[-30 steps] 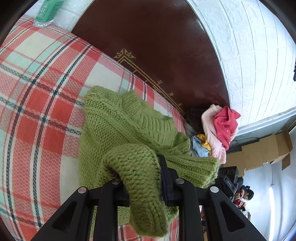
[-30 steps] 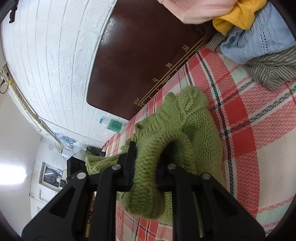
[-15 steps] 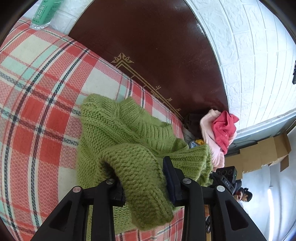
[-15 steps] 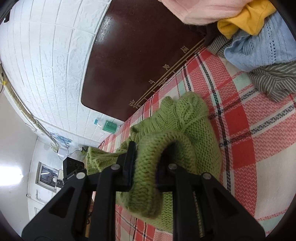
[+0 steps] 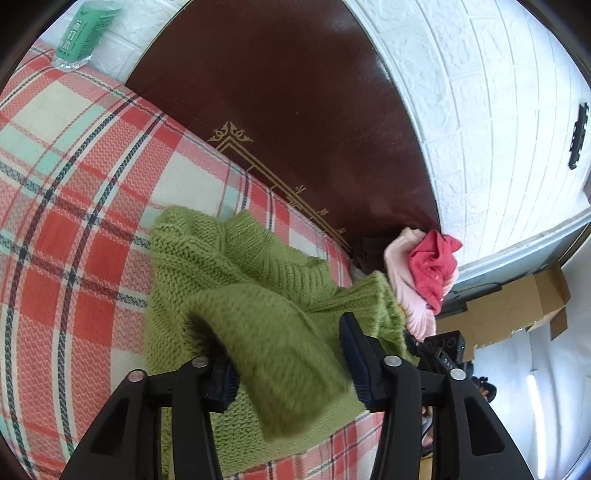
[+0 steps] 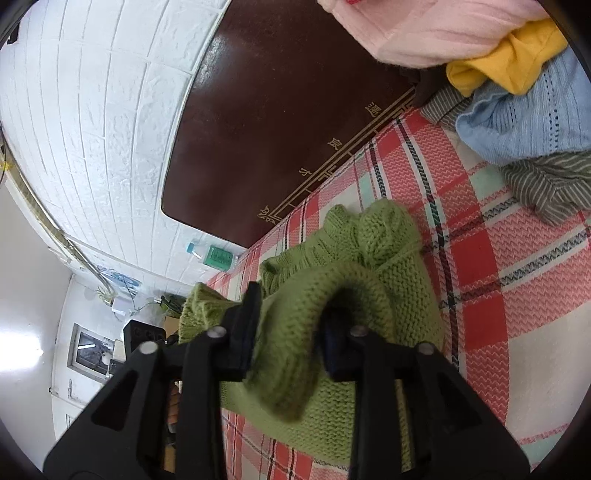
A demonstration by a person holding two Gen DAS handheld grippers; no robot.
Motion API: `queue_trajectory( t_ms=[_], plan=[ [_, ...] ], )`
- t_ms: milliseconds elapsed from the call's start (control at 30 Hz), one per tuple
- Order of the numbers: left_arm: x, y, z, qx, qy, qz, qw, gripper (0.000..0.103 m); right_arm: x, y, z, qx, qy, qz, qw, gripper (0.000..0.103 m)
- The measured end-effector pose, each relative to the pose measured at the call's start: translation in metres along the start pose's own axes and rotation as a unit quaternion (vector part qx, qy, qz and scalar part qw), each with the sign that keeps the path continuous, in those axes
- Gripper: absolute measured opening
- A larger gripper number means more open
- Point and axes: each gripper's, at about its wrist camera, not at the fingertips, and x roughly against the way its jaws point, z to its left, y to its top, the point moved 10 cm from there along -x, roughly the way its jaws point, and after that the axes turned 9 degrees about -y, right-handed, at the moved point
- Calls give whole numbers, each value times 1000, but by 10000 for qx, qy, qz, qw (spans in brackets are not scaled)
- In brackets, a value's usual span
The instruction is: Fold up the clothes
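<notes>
A green knitted sweater (image 5: 229, 273) lies bunched on the red plaid bedspread (image 5: 66, 192). It also shows in the right wrist view (image 6: 399, 258) on the bedspread (image 6: 517, 280). My left gripper (image 5: 288, 365) has its jaws spread, with a blurred fold of the sweater hanging loose between them. My right gripper (image 6: 291, 332) also stands open, with a rolled fold of the sweater slipping down between its jaws.
A pile of other clothes, pink and red (image 5: 424, 273), yellow, blue and striped (image 6: 517, 110), sits at the bed's head end. A dark brown headboard (image 5: 295, 110) and white brick wall (image 6: 92, 110) stand behind. A green bottle (image 5: 85, 33) stands by the wall.
Both grippers have opened: the jaws were shut on the sweater folds and now stand apart. The folds are dropping out, blurred with motion.
</notes>
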Motion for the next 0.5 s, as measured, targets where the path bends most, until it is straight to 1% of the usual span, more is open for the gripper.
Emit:
queue_trajectory(
  t_ms=[33,167,333,400,500],
  plan=[
    [2,2,-1,-50,11,-54,10000,63,2,1,0,-2,8,-38,10000,71],
    [7,7,-7,-260,12,-213,9994,63,8,6,2,23,25,-182,9998,71],
    [14,4,-14,-761,332,-280,9962,63,14,5,10,424,-114,-277,9987,71],
    [15,0,-19,-1042,462,-257,9932,63,13,-2,19,813,-232,-256,9961,71],
    [9,-8,-31,-1619,736,-130,9840,64,0,-19,33,1617,-543,-103,9853,71]
  ],
)
